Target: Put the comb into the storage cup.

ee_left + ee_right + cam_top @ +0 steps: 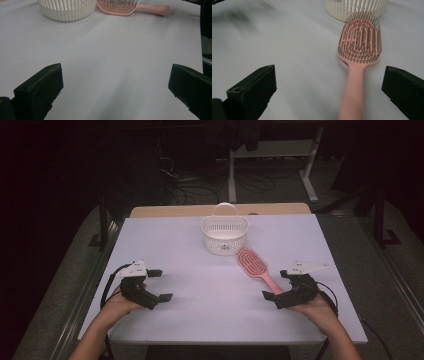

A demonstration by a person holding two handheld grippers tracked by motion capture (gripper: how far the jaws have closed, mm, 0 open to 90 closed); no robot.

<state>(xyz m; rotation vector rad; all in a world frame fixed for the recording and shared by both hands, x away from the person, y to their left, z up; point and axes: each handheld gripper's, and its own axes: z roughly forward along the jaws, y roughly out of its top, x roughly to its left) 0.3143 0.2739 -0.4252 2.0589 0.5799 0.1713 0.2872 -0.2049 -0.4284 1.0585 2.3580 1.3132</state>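
1. Starting position, by the look of it: both claws rest low at the near edge of the table (150, 235), and nothing has been picked up.
2. Right claw (276, 285): jaws spread wide, empty. In the right gripper view the pink hairbrush (358, 62) lies straight ahead of it, bristles up. The handle runs back toward the claw and ends between the two jaws, nearer the right one. The pads do not touch it.
3. Left claw (161, 285): jaws also wide and empty, with bare table between them in the left gripper view. The hairbrush is well ahead and off to that claw's right.
4. White basket (225, 234): stands upright beyond the brush head, just past its tip as seen from the right claw. The handle loop is up. Whether brush and basket touch I cannot tell; in the high view they sit just beside each other. Something small lies on the basket floor, too small to identify.
5. Judgement on progress: nothing done yet. The brush lies flat on the table, outside the basket.
6. Remaining, as I read it: close the right claw on the handle, lift, carry forward to the basket and release. The left claw looks idle and may steady the basket.
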